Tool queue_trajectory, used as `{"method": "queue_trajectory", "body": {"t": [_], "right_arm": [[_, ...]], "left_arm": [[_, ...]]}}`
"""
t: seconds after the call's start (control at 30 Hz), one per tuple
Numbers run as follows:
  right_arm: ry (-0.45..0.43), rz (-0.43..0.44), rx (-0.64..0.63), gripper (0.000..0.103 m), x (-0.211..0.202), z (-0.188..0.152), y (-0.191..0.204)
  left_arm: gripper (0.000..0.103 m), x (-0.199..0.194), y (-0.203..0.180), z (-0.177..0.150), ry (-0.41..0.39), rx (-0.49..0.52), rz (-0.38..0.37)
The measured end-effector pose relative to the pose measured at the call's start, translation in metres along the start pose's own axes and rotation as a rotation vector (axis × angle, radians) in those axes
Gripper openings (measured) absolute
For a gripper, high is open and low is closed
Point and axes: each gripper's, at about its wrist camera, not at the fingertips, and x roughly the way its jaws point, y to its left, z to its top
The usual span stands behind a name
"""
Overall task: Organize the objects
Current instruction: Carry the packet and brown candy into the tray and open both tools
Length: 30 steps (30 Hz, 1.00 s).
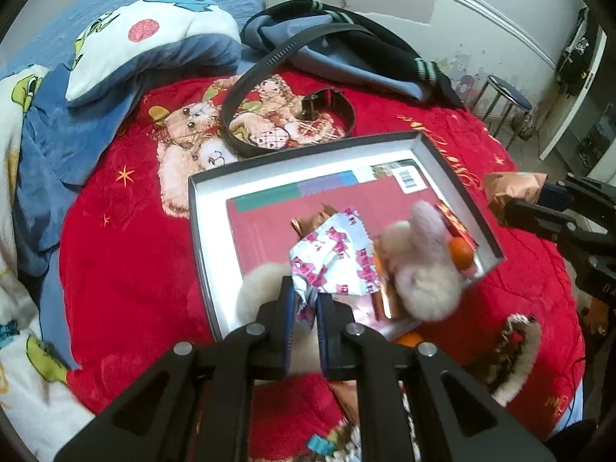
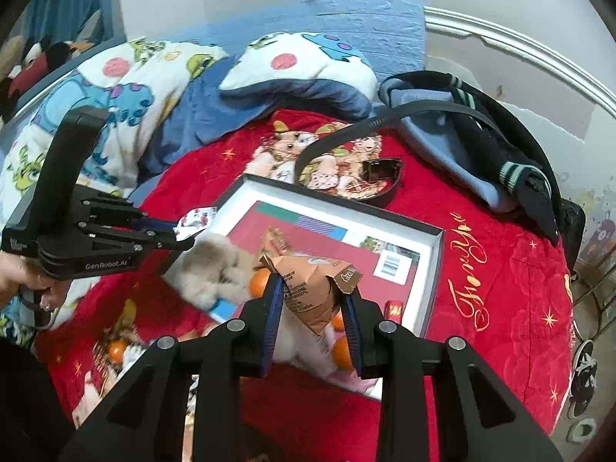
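Observation:
In the left wrist view my left gripper (image 1: 307,295) is shut on a crumpled silver wrapper with pink print (image 1: 335,258), held above the near edge of a shallow grey box (image 1: 304,156). A red printed card (image 1: 265,227) lies in the box, with fluffy plush toys (image 1: 419,269) and an orange (image 1: 461,253) at its near corner. In the right wrist view my right gripper (image 2: 311,292) is shut on a brown paper snack packet (image 2: 312,288) over the same box (image 2: 437,265). The left gripper (image 2: 181,236) shows at the left with the wrapper (image 2: 194,221). The right gripper (image 1: 512,208) holds the packet (image 1: 512,188).
The box lies on a red blanket (image 2: 481,308) on a bed. Behind the box are a coiled black belt (image 1: 285,115) and a blue-and-black jacket (image 2: 462,142). Cartoon-print bedding (image 1: 154,46) is piled at the left. Loose oranges (image 2: 117,350) lie near the front, and a stool (image 1: 504,96) stands beside the bed.

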Motion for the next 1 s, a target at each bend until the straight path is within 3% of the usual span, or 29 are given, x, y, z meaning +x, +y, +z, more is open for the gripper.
{"method": "queue_trajectory", "body": {"t": [0.6,1.0], "right_arm": [[0.064,-0.080,0.152,0.029,0.091,0.014,-0.054],[0.151,-0.072,0.136,0.029,0.125,0.010,-0.057]], "left_arm": [[0.010,0.071,0.025,0.035,0.025,-0.056,0.049],[0.011,0.101,0.028,0.034,0.082,-0.070,0.087]]}}
